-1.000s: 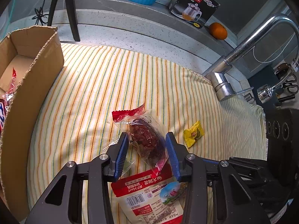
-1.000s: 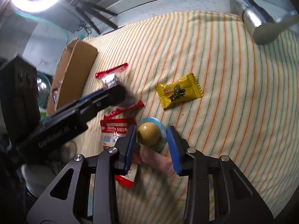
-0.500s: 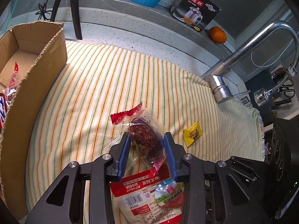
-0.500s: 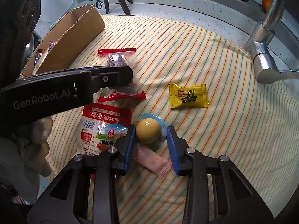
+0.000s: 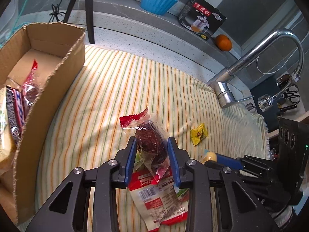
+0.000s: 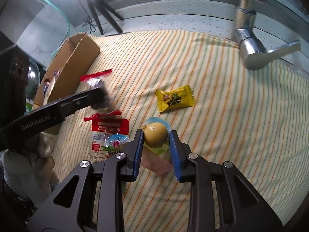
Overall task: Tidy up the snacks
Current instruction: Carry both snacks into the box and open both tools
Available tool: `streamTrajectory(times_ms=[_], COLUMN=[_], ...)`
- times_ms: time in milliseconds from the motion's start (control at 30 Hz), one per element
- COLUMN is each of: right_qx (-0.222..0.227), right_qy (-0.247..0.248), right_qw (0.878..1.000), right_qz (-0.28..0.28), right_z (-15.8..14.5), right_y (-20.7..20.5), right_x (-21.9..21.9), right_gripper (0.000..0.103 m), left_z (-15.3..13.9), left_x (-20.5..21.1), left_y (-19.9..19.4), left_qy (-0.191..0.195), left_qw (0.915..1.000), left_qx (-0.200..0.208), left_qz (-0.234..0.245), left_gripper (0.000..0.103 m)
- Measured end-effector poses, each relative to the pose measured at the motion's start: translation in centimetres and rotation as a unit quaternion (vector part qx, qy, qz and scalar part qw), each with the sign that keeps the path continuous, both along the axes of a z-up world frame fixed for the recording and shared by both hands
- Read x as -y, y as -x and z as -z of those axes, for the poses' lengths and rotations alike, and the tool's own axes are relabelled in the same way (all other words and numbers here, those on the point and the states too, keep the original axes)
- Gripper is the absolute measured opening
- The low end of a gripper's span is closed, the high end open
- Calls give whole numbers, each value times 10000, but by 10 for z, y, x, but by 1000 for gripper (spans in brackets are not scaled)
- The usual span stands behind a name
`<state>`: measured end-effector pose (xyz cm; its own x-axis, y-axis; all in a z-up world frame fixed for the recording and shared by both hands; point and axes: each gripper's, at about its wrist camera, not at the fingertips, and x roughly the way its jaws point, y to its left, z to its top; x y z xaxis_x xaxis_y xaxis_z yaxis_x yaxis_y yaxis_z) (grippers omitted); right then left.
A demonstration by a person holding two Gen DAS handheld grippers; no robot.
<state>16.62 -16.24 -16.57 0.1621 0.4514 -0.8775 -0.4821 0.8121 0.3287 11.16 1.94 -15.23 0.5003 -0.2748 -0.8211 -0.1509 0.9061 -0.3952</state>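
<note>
Right now my left gripper (image 5: 152,154) has just been closing on the clear, red-ended wrapper of a dark brown date snack (image 5: 150,143), and my right gripper (image 6: 156,147) on a round tan ball in a blue-backed packet (image 6: 155,136), both over the striped cloth (image 5: 119,81). Both wrappers look slick, so I judge either could slide out on the way across. The open brown cardboard box (image 5: 63,58) at left holds a dark chocolate bar (image 5: 15,106) and another clear-wrapped date (image 5: 30,90).
</note>
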Motion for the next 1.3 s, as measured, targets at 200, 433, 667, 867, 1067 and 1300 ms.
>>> streamTrajectory(times_ms=[200,433,667,867,1067,1300], right_qx=[-24,-297,-170,84,217,389], right_qy=[-63,-563,-699,-719,-784,-868], right_qw=[9999,9971,9964,9967,9963,9955], right_qz=[150,407,454,361,288,11], right_z=[-2,-9,-28,-50,-66,-85], right_y=[-3,-8,-5,-3,-1,-2], right_x=[8,21,25,19,11,-22], right_gripper=[28,28,28,28,28,28], left_z=[-7,-11,-27,-48,-69,-84], left_x=[1,-4,-6,-9,-17,-37], left_y=[5,11,22,35,52,67], left_qy=[-74,-6,-24,-200,-369,-589], left_qw=[9999,9999,9994,9981,9956,9931], left_qx=[99,142,338,580,856,1007], left_qz=[48,3,-7,17,24,-93], left_gripper=[30,30,30,30,30,30])
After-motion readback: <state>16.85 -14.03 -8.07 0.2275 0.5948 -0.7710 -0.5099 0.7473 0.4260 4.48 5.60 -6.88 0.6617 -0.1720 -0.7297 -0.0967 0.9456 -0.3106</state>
